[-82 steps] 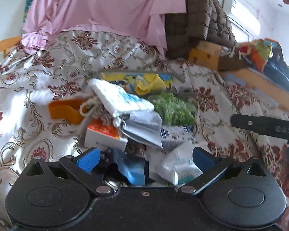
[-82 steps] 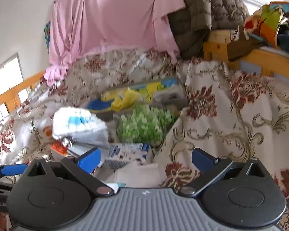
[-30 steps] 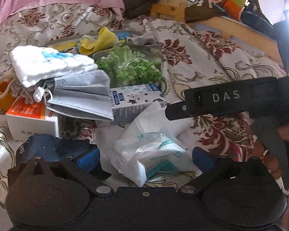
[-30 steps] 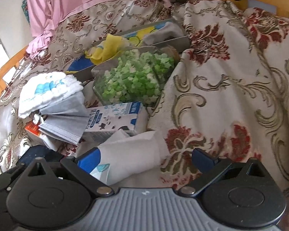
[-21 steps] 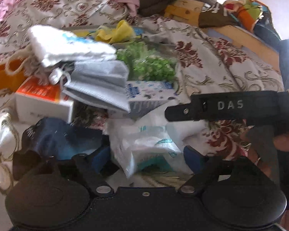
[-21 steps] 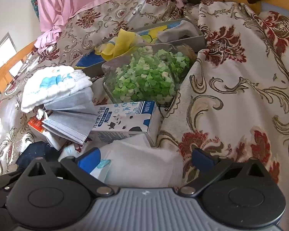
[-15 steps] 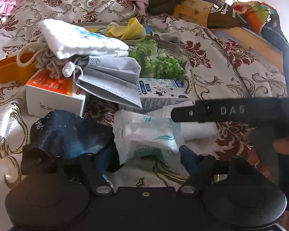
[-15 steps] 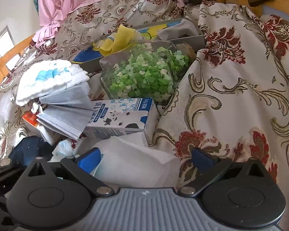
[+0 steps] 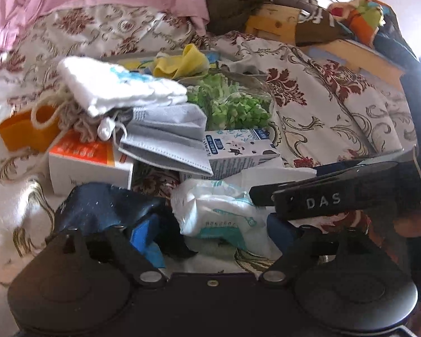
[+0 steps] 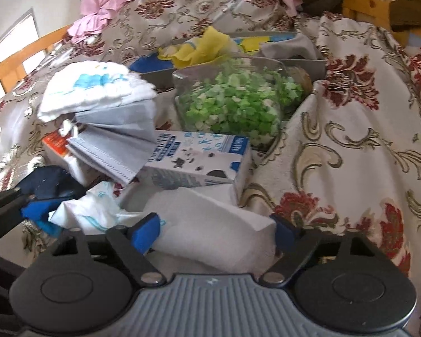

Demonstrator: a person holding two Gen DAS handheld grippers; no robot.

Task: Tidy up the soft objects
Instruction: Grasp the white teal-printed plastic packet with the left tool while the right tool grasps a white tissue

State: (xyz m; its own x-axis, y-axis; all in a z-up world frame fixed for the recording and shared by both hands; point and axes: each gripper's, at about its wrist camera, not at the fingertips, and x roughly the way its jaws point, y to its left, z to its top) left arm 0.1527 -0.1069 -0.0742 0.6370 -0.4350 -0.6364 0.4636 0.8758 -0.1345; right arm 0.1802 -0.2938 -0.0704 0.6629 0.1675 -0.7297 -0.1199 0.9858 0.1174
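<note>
**Both grippers closing in on the packets at the front of the pile**

Since a moment ago the left gripper point(image 9: 210, 233) has crept closer, so the crinkled white-and-teal packet point(image 9: 216, 210) now sits right between its blue pads, and the right gripper point(image 10: 219, 230) has pushed up to the flat white pack point(image 10: 210, 221). Both sets of jaws stand wide apart; the right pair flanks the white pack at its two ends, though I can't tell whether the pads press it. A dark blue cloth point(image 9: 103, 205) lies against the left gripper's left finger. Behind them sit the blue-and-white carton point(image 10: 199, 160), grey face masks point(image 10: 118, 146), a folded white-and-blue cloth point(image 10: 95, 90), an orange-topped box point(image 9: 87, 160) and a clear bag of green bits point(image 10: 235, 101), all on the floral bedspread point(image 10: 350, 140). A yellow cloth point(image 10: 202, 45) lies in the grey tray point(image 10: 303, 63) further back.
</note>
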